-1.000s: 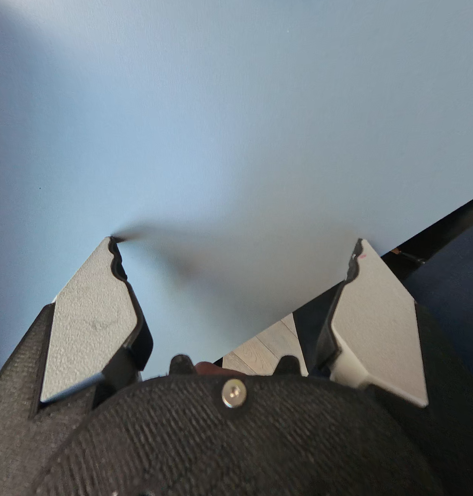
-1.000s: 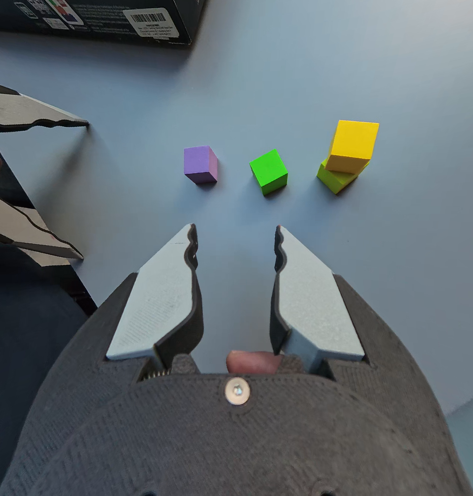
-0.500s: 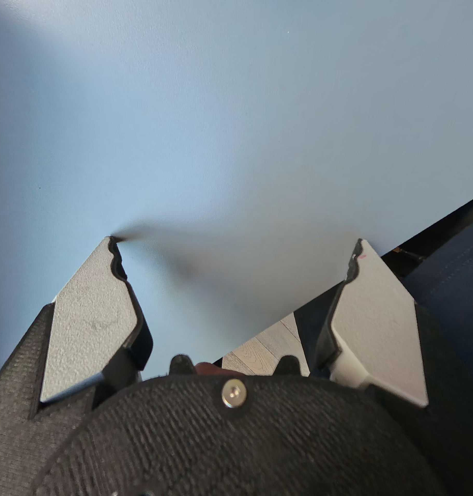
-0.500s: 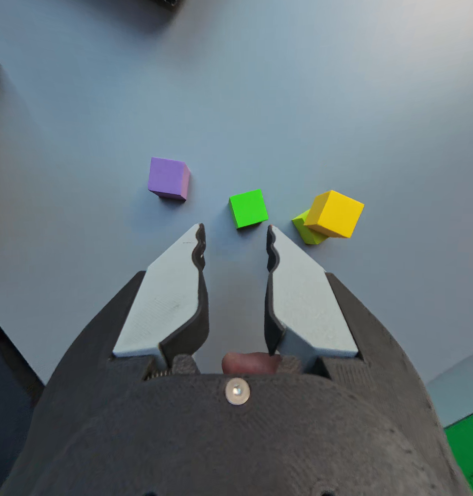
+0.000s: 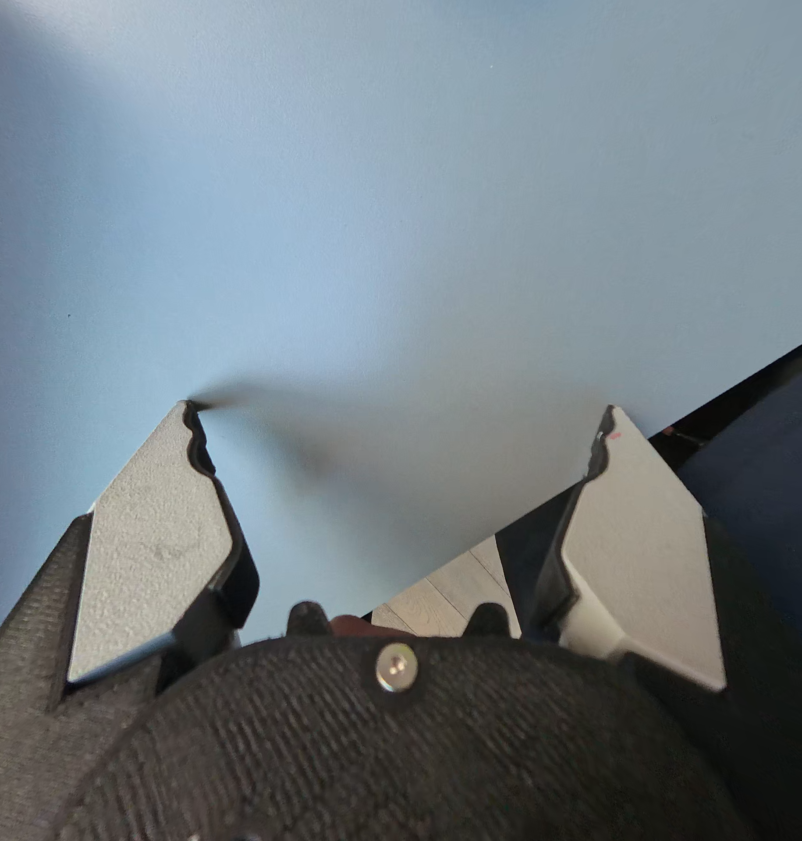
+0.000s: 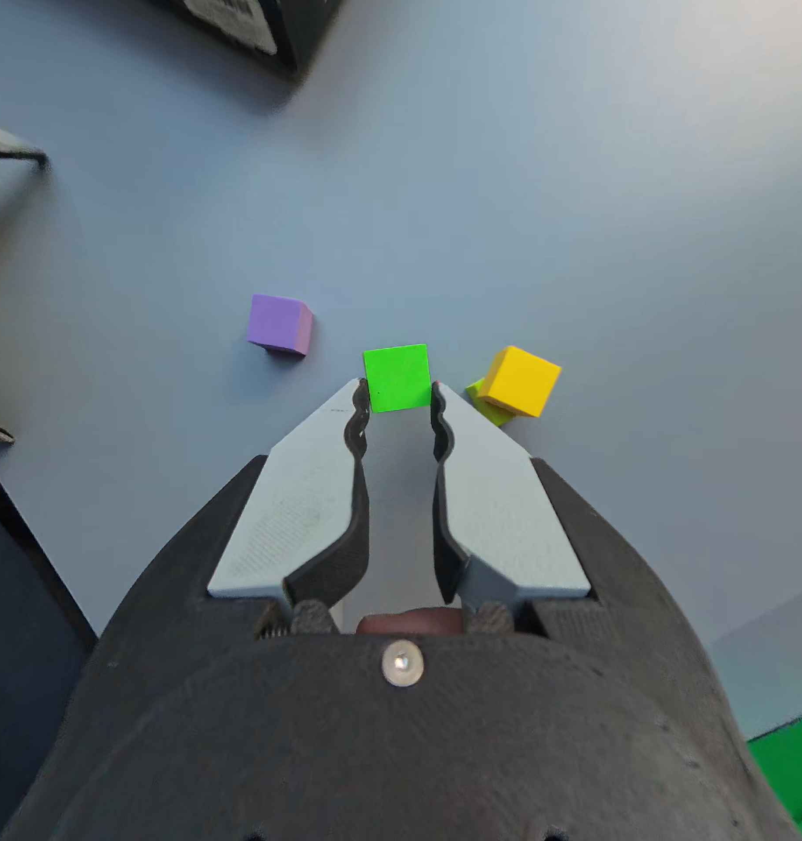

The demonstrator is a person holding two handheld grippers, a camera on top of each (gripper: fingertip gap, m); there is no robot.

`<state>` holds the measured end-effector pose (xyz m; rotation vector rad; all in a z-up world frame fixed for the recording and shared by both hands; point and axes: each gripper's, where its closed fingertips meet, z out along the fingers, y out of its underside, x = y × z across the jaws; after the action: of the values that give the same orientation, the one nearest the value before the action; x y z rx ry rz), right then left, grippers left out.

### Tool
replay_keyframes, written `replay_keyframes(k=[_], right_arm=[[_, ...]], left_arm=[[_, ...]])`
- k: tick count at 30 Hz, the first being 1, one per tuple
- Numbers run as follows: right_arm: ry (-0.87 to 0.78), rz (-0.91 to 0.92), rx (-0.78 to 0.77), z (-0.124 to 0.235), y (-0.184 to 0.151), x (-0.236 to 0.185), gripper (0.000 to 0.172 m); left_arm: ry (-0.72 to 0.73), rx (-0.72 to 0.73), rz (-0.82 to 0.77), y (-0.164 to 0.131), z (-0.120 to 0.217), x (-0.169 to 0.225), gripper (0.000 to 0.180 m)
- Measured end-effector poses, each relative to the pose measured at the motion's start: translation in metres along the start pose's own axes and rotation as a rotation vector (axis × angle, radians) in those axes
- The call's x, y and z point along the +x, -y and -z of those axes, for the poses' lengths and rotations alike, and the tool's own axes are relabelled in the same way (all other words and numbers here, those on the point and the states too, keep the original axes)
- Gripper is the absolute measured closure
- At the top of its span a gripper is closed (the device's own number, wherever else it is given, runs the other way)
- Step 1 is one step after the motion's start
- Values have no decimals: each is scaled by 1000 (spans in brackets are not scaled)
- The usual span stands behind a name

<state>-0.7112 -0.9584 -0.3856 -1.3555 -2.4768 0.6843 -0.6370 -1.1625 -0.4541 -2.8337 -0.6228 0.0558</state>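
1. Resting at the counter's [image 5: 390, 182] near edge, the left gripper [image 5: 399, 405] has its fingers spread wide w/ nothing between them, only bare blue surface. One fingertip looks to touch the counter, its shadow starting right at the tip. Pale wood floor [image 5: 458, 587] and dark blue fabric [image 5: 754, 478] show past the edge.
2. Right wrist view, far left: the tips of that left gripper's fingers [image 6: 7, 152] poke into frame, well apart from the cubes.
3. Top left: corner of a black box [image 6: 253, 27] w/ a white label, far from everything else.
4. Purple cube [image 6: 278, 323] sits alone on the counter, left of the right gripper, not touched.
5. Centre: right gripper [image 6: 398, 383] has its fingers narrow, holding the green cube [image 6: 397, 377]. The tips meet its two side faces near the front. Can't tell if the cube is lifted or down on the counter.
6. Just right of it: yellow cube [image 6: 520, 380] stacked, turned askew, on a lime cube [image 6: 490, 412]. The right fingertip is close beside the lime one, not clearly touching.
7. Bottom right corner: a green patch [image 6: 790, 773] beyond the counter edge.
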Motion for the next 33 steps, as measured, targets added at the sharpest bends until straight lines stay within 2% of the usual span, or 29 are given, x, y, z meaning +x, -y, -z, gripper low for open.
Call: replay_keyframes(k=[3, 6, 11, 20, 25, 28, 30, 33], right_arm=[[-50, -51, 65, 26, 15, 24, 147], [-79, -102, 57, 36, 22, 48, 147], [-84, -106, -72, 23, 9, 59, 147], [-71, -117, -114, 6, 4, 57, 146], [-106, -133, -101, 14, 4, 57, 126], [-127, -175, 10, 34, 18, 52, 126], [-89, -192, 101, 44, 32, 31, 129], [12, -161, 80, 29, 32, -18, 126]], left_arm=[[1, 8, 6, 1, 0, 0, 20], [3, 14, 12, 1, 0, 0, 20], [4, 19, 15, 2, 0, 0, 20], [4, 22, 16, 2, 0, 0, 20], [4, 24, 15, 2, 0, 0, 20], [4, 32, 16, 2, 0, 0, 20], [4, 36, 16, 2, 0, 0, 20], [4, 36, 16, 2, 0, 0, 20]])
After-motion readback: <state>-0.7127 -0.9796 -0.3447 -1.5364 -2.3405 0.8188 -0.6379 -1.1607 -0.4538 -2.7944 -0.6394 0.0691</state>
